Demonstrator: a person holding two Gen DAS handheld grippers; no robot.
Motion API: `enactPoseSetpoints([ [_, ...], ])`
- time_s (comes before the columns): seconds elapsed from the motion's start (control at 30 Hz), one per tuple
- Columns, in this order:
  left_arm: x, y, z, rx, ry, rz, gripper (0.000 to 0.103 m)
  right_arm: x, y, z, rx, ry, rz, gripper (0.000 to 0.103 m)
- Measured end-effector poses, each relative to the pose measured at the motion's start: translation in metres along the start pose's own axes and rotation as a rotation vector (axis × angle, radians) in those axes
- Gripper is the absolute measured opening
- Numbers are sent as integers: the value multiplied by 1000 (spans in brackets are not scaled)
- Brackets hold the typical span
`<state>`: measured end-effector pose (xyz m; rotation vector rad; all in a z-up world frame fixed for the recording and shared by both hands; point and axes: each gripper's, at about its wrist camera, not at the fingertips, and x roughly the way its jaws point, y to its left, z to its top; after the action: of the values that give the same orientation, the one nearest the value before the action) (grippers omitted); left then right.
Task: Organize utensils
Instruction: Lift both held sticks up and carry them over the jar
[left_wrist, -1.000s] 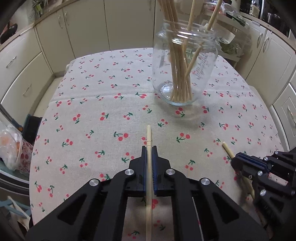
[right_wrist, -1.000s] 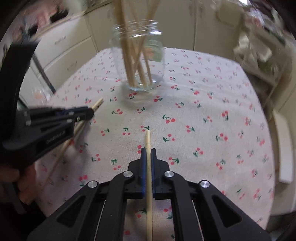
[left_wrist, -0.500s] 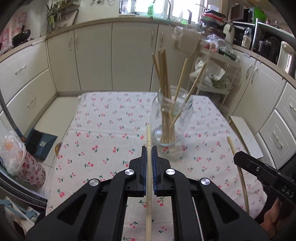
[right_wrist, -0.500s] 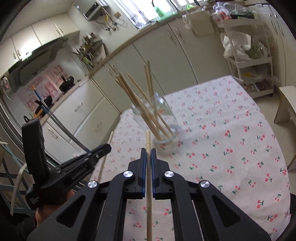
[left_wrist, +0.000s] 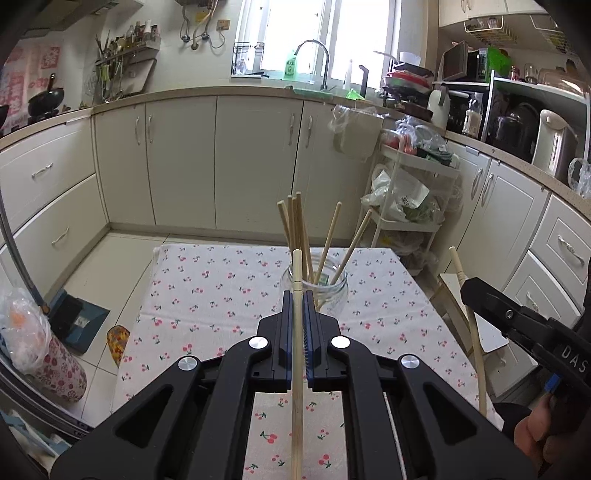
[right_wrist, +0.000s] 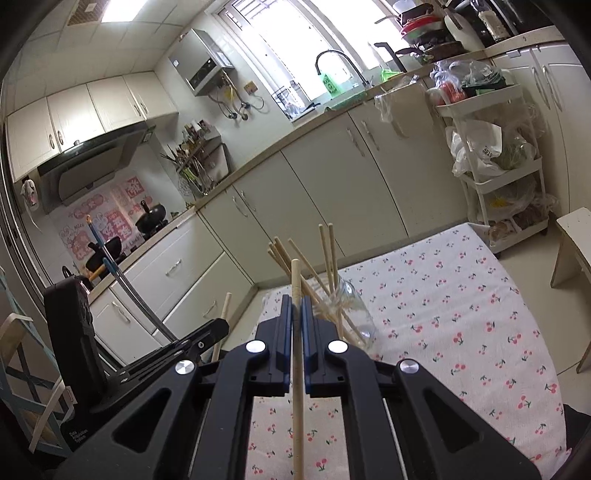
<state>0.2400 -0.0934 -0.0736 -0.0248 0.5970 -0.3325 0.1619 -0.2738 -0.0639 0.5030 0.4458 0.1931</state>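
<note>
Left wrist: left gripper (left_wrist: 297, 295) angled down, clamping chopstick (left_wrist: 296, 369).

Clear glass jar (left_wrist: 325, 291), pale wooden chopsticks (left_wrist: 295, 229), matt printed cloth (left_wrist: 221, 288)

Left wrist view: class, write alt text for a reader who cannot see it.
A black hand-held gripper clamps one wooden chopstick above a cherry-print tablecloth. Beyond stands a glass jar of chopsticks, in a kitchen.
</note>
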Motion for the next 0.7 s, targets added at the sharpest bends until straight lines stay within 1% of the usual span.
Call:
enactPoseSetpoints([
  [0.1,0,-1,5,-5,-12,-8,5,2,0,4,4,-17,3,6],
  [0.23,-1,2,17,-32,-62,-41,5,5,3,15,1,-71,4,6],
  [0.37,-6,14,39,-93,-168,-102,5,8,11,33,-14,-167,16,6],
  [0.53,-2,31,67,-169,-287,-164,5,24,20,54,-21,-257,30,6],
  [0.6,7,36,79,-195,-316,-177,5,34,21,61,-24,-280,27,6],
  [0.7,24,40,91,-233,-337,-186,5,47,21,69,-22,-301,24,6],
])
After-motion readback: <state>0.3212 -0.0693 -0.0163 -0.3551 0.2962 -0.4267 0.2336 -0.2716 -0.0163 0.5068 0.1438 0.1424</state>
